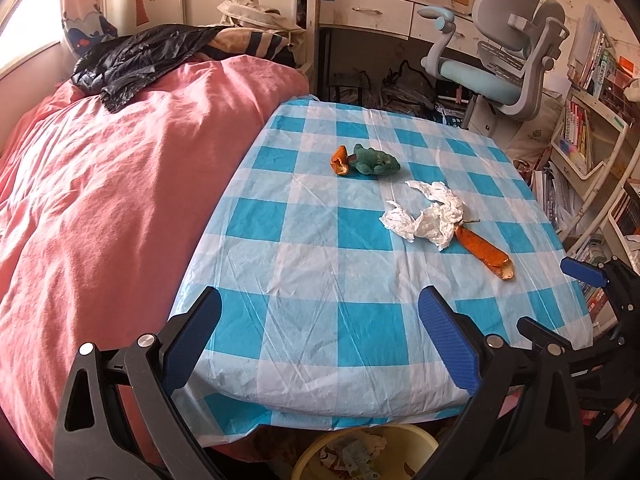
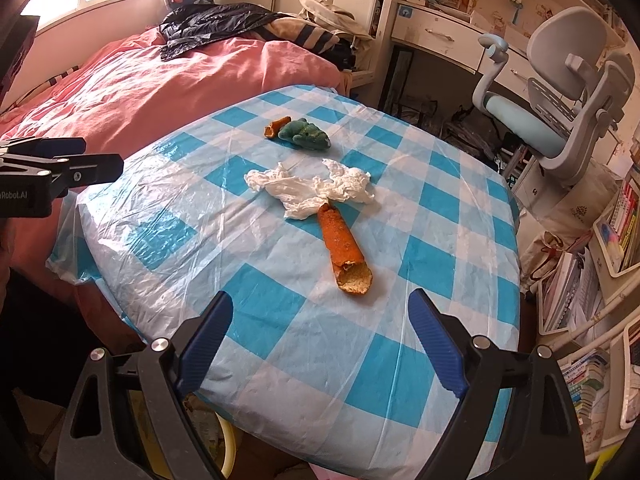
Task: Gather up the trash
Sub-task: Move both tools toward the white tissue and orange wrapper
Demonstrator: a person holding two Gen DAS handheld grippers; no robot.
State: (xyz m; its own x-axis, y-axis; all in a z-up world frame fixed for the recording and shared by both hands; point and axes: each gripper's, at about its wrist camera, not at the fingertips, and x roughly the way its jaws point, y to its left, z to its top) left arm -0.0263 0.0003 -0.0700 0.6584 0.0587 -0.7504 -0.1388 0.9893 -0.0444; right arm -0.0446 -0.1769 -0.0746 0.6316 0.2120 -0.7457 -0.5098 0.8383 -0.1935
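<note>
Ahead of your right gripper (image 2: 320, 330) the long peel (image 2: 344, 246) lies on the table (image 2: 440, 340), its far end touching the crumpled tissue (image 2: 308, 188). Beyond the tissue sit the toy (image 2: 306, 132) and, touching its left side, a small peel (image 2: 276, 126). The bed (image 2: 140, 92) runs along the table's left, the chair (image 2: 560, 92) stands far right. Below your left gripper (image 1: 320, 336), a bin (image 1: 360, 456) sits under the table's near edge.

near cloth (image 2: 280, 340): bare | centre: tissue (image 2: 308, 188), peel (image 2: 342, 244) touching | far: toy (image 2: 306, 133)
</note>
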